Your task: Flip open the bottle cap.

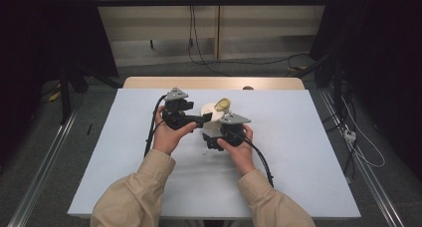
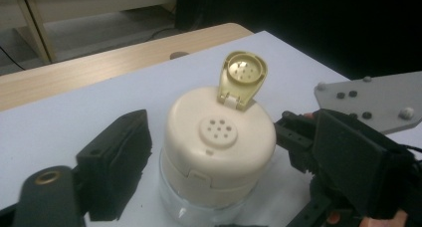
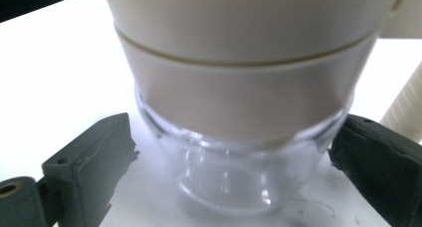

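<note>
a small clear glass jar stands upright on the white table near its middle. a wide cream plastic lid with a ring of small shaker holes caps it. the lid's yellowish flip flap is hinged open and stands up at the far edge.

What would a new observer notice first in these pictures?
First, the clear jar with its cream shaker lid stands at the middle of the white table; its small flip cap stands open above the holes. The left hand-held gripper reaches toward the lid from the left, and the right hand-held gripper has its jaws on both sides of the glass body.
</note>
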A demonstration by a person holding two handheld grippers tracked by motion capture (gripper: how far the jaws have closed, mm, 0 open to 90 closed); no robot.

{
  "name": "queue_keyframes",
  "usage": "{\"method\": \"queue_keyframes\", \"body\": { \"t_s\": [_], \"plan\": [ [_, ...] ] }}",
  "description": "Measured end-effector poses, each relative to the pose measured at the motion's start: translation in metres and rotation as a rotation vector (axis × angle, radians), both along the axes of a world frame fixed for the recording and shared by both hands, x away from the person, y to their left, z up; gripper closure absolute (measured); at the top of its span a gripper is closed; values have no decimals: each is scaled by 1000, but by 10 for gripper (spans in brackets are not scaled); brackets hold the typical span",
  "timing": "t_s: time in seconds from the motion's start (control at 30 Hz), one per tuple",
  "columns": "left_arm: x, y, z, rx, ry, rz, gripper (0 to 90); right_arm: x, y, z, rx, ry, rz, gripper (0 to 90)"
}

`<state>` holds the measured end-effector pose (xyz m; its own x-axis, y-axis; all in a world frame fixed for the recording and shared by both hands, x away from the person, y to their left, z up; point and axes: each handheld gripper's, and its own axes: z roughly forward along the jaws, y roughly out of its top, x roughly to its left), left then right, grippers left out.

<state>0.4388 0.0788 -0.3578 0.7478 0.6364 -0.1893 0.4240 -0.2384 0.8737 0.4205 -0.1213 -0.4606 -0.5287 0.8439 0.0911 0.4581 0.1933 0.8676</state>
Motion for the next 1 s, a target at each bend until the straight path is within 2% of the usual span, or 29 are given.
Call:
{"method": "queue_keyframes", "body": {
  "t_s": [0.17, 0.2, 0.33, 0.53, 0.73, 1.0],
  "plan": [
    [-7, 10, -6, -9, 6, -6, 101, -9, -6, 2, 15, 3, 10, 47],
    [-8, 13, -8, 6, 8, -11, 101, -11, -7, 3, 16, 5, 9, 47],
    [-13, 25, -13, 1, 10, -3, 93, -18, -13, 3, 26, 12, 17, 51],
    [-21, 44, -19, -2, 4, 9, 92, -33, -19, 10, 37, -1, 43, 60],
    [-32, 63, -34, 8, 18, 20, 90, -48, -31, 18, 49, -15, 61, 71],
    [-46, 85, -49, 5, 13, 25, 74, -66, -49, 24, 58, -44, 76, 84]
  ]
}}
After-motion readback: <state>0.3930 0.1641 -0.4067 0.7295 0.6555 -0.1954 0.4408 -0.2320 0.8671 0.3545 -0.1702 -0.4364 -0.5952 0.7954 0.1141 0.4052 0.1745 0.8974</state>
